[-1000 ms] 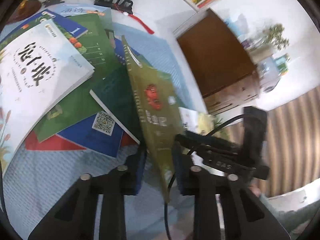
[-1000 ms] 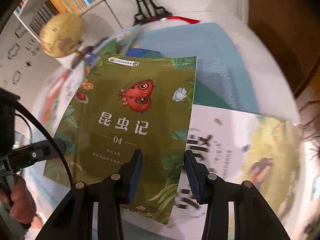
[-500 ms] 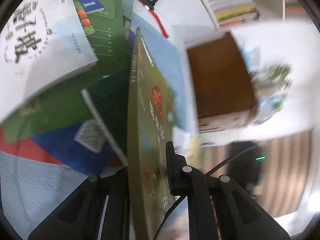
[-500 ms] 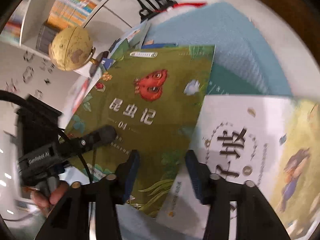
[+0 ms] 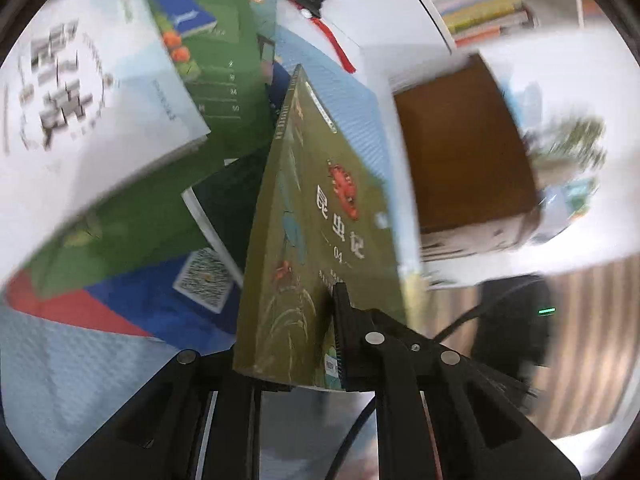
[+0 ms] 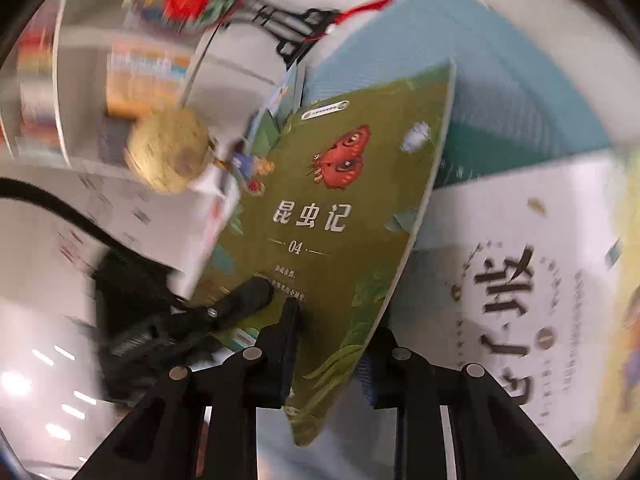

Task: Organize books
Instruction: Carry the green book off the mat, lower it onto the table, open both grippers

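An olive-green book with a red butterfly on its cover is raised on edge above the pile. My left gripper is shut on its lower edge. The same book fills the right wrist view, where it passes between the fingers of my right gripper; those jaws stand apart and do not clamp it. The left gripper's body shows at the book's lower left there. Both views are motion-blurred.
Several books lie overlapping on a blue cloth: a white one, green ones, a blue one with a QR code. Another white book lies at right. A globe, a black stand and a brown cabinet stand behind.
My left gripper has closed on the olive-green book and tipped it up off the pile. Both cameras have swung, and the right gripper has come in around the book's lower edge.
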Demonstrator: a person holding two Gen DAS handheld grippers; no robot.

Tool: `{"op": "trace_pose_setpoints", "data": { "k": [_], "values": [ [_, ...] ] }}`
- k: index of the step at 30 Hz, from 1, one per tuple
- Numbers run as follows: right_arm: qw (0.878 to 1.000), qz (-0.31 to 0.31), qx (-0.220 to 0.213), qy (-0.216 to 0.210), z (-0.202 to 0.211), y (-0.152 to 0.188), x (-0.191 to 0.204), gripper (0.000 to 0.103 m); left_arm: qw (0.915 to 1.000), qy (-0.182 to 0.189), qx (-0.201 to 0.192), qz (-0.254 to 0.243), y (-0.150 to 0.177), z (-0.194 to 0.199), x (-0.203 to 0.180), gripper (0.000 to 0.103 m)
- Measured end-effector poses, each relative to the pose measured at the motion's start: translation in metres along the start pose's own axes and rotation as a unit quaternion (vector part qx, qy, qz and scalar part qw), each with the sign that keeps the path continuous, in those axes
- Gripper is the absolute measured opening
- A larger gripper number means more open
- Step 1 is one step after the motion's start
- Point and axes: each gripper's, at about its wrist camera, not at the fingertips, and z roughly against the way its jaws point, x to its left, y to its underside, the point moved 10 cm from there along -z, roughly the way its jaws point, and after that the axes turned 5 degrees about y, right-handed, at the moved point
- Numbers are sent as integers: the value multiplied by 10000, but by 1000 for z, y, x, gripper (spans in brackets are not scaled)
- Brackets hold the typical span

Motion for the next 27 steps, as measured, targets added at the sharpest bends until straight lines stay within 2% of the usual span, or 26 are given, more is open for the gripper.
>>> {"op": "trace_pose_setpoints", "data": {
  "k": [2,4,7,9,11,12,16,20,24,27],
  "values": [
    [9972,549,-67,493,-1,2,8,25,9972,-491,-36,-570,4,-1,-9,10],
    [9927,922,-128,765,0,3,16,25,9921,-782,-63,-981,9,2,-17,10],
    [9804,1607,-285,1106,8,12,34,25,9862,-958,-97,-1346,18,11,-29,11],
    [9640,2202,-424,1430,13,22,50,26,9831,-1024,-135,-1511,25,21,-34,11],
    [9490,2631,-542,1647,19,32,59,26,9837,-969,-216,-1501,28,32,-35,11],
    [9452,2750,-591,1656,21,33,67,26,9857,-872,-276,-1413,29,40,-33,11],
    [9440,2867,-675,1489,26,34,100,26,9890,-589,-525,-1249,28,82,-21,11],
    [9357,3076,-894,1480,29,38,149,26,9853,-574,-876,-1351,21,134,-11,11],
    [9364,3173,-970,1143,8,38,220,26,9833,-592,-1227,-1204,9,203,19,11],
    [9366,3279,-918,828,-23,43,276,27,9793,-807,-1494,-1104,2,253,53,11]
  ]
}}
